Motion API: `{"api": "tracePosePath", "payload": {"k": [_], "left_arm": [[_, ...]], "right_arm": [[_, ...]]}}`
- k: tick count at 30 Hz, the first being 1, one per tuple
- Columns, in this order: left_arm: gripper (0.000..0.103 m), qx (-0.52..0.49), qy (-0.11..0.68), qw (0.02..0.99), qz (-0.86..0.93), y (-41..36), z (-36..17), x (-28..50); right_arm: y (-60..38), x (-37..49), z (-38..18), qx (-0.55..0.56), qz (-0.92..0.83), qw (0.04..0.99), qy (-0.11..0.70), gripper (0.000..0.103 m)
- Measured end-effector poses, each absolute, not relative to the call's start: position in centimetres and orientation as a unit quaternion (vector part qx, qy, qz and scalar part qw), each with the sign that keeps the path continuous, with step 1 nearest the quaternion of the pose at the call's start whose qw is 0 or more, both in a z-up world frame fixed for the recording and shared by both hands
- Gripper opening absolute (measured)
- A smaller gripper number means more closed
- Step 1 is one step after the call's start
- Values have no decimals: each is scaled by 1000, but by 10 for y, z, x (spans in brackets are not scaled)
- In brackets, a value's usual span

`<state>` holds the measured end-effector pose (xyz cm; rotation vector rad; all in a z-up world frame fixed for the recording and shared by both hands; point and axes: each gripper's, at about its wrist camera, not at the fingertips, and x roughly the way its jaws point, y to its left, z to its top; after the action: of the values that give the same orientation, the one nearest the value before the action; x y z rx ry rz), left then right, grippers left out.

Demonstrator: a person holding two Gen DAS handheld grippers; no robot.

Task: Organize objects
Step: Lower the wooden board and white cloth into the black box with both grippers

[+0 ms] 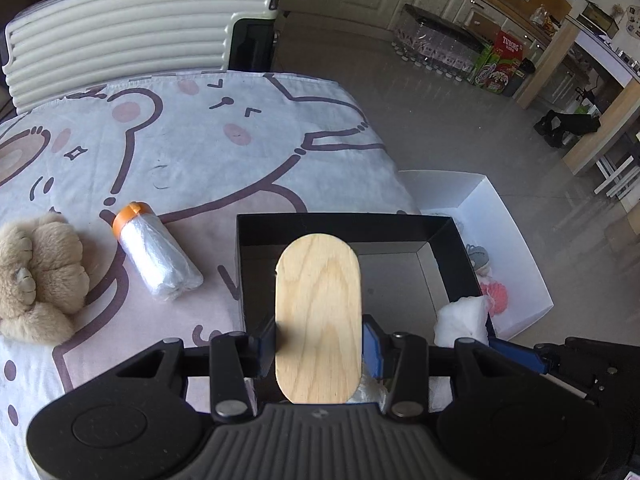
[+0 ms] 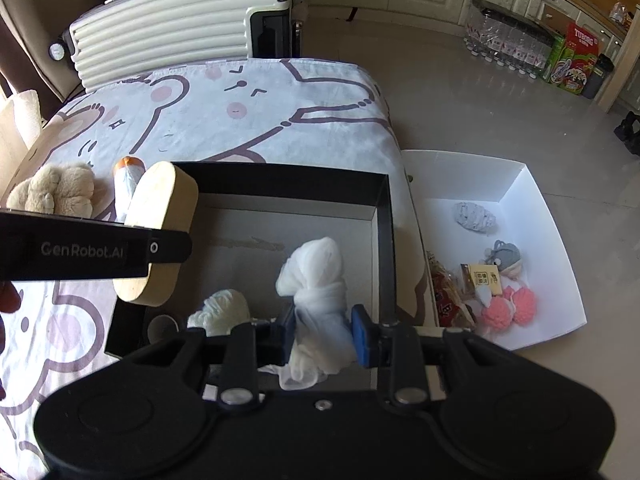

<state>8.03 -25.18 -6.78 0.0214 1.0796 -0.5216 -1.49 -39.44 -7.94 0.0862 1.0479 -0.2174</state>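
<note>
My left gripper (image 1: 319,344) is shut on a pale wooden oval block (image 1: 319,316) and holds it over the near left part of an open black box (image 1: 360,226). In the right wrist view the block (image 2: 160,200) hangs above the box's left rim (image 2: 382,208), with a left finger (image 2: 120,250) across it. My right gripper (image 2: 322,336) is shut on a knotted white cloth (image 2: 316,280) above the box floor. A second white bundle (image 2: 224,308) lies inside the box. A plastic roll with an orange cap (image 1: 156,252) and a beige plush toy (image 1: 36,276) lie on the cartoon-print tablecloth (image 1: 200,140).
A white box (image 2: 516,184) on the floor right of the table holds a grey crumpled item (image 2: 474,212), a grey toy (image 2: 506,258), pink balls (image 2: 512,308) and a yellow card (image 2: 484,278). A cream ribbed suitcase (image 1: 120,40) stands behind the table.
</note>
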Motion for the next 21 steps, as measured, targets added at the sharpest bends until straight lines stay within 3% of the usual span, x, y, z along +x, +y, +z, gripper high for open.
{"api": "tracePosePath", "payload": {"k": [21], "left_arm": [[49,31,510,824,-242,-253,-80,89]], "right_arm": [[-393,1,-110,35,-87,833,545,30]]}}
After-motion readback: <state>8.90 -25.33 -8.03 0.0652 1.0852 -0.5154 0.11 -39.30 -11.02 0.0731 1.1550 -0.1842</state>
